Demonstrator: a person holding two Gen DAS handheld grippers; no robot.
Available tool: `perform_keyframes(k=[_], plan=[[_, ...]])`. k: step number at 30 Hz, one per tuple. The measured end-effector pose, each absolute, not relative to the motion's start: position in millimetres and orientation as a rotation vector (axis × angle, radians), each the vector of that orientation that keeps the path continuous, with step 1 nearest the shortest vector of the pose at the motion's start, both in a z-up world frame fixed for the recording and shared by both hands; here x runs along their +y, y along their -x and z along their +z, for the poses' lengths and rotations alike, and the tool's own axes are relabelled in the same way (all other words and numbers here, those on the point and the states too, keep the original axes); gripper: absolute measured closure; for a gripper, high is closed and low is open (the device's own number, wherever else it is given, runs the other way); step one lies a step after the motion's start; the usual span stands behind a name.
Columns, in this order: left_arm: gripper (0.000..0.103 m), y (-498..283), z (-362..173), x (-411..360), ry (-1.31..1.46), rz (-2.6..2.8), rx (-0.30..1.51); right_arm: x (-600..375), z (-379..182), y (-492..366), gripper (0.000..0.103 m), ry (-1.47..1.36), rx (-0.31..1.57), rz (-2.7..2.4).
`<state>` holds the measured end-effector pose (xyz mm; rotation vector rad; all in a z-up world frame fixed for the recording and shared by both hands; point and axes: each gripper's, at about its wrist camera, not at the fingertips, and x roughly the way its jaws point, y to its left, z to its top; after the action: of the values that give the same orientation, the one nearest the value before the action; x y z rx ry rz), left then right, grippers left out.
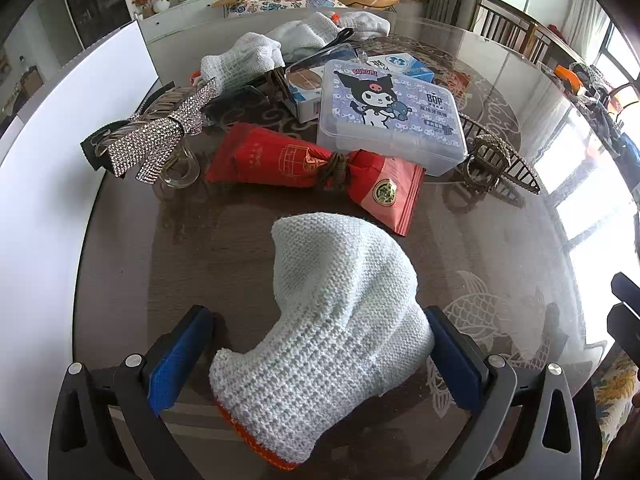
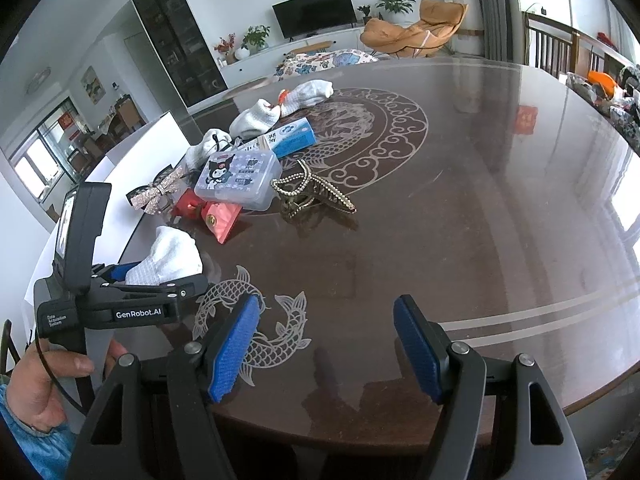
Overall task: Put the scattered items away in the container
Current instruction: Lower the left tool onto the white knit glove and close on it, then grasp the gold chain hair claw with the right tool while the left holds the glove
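Note:
A white knitted sock with an orange cuff (image 1: pixel 332 320) lies between the blue pads of my left gripper (image 1: pixel 320 356). The jaws are wide open around it, with the right pad touching it. The same sock (image 2: pixel 168 258) and the left gripper (image 2: pixel 160 280) show in the right wrist view. Beyond it lie a red snack packet (image 1: pixel 308 168), a Kuromi plastic box (image 1: pixel 388 116), a rhinestone bow clip (image 1: pixel 160 136), a bronze claw clip (image 1: pixel 496 160) and more white socks (image 1: pixel 256 56). My right gripper (image 2: pixel 326 344) is open and empty above the table's fish pattern.
A white container wall (image 1: pixel 52 184) stands along the left edge of the dark round table (image 2: pixel 480 208). A blue and white carton (image 2: pixel 292 136) lies behind the Kuromi box. Chairs stand at the far right.

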<state>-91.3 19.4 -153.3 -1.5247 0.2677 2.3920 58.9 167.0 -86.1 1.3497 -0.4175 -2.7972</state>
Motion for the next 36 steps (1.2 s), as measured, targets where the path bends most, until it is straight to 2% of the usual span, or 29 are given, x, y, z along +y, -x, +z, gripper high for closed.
perform_keyframes(k=[20, 21, 23, 25, 30, 36], plan=[[0.0, 89.9, -153.1, 18.5, 1.483, 2.363, 0.296, 165.9, -86.1, -60.6, 0.032, -1.352, -0.434, -2.781], [0.003, 88.4, -152.7, 18.0, 1.471, 2.369, 0.296, 166.0, -85.9, -57.9, 0.032, -1.35, -0.424, -2.787], [0.045, 81.9, -145.9, 15.2, 1.411, 2.405, 0.28, 166.0, -84.9, -58.0, 0.032, -1.343, -0.412, -2.796], [0.063, 80.1, -141.8, 10.0, 1.389, 2.404, 0.225, 167.9, -84.6, -57.7, 0.032, -1.332, -0.412, -2.802], [0.066, 70.9, -133.3, -9.1, 1.36, 2.434, 0.079, 175.9, -82.0, -51.3, 0.032, -1.244, -0.393, -2.772], [0.066, 60.5, -129.9, -16.7, 1.356, 2.459, 0.011, 174.7, -80.1, 10.7, 0.032, -1.071, -0.168, -2.706]])
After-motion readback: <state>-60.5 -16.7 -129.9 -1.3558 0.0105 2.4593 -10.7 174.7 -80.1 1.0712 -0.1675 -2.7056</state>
